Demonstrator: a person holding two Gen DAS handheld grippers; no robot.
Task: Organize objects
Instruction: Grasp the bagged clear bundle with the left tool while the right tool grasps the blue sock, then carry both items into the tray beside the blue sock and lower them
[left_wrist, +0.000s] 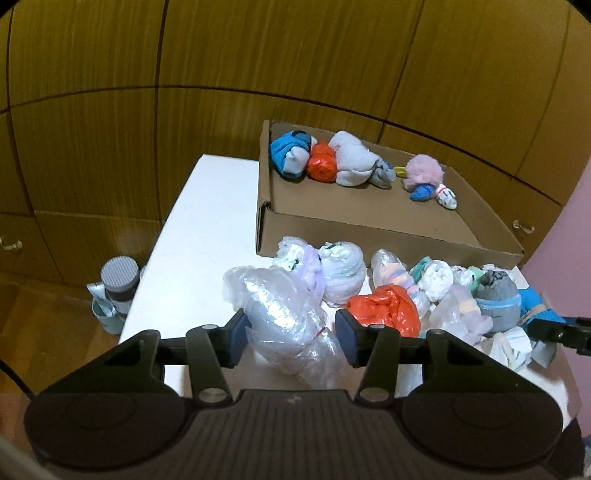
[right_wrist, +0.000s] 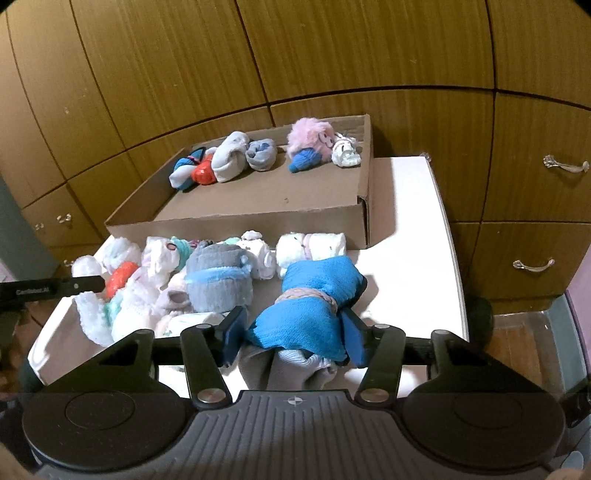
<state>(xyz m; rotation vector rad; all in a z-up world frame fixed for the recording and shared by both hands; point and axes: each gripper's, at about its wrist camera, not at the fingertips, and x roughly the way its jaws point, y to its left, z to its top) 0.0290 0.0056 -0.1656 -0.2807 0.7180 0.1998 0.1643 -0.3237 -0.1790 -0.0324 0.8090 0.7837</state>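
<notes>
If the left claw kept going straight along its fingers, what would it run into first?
The clear plastic-wrapped bundle already sitting between the open fingers of the left claw. Beyond it probably lies the lilac-tinted wrapped bundle, then the cardboard box, though depth is hard to judge.
</notes>
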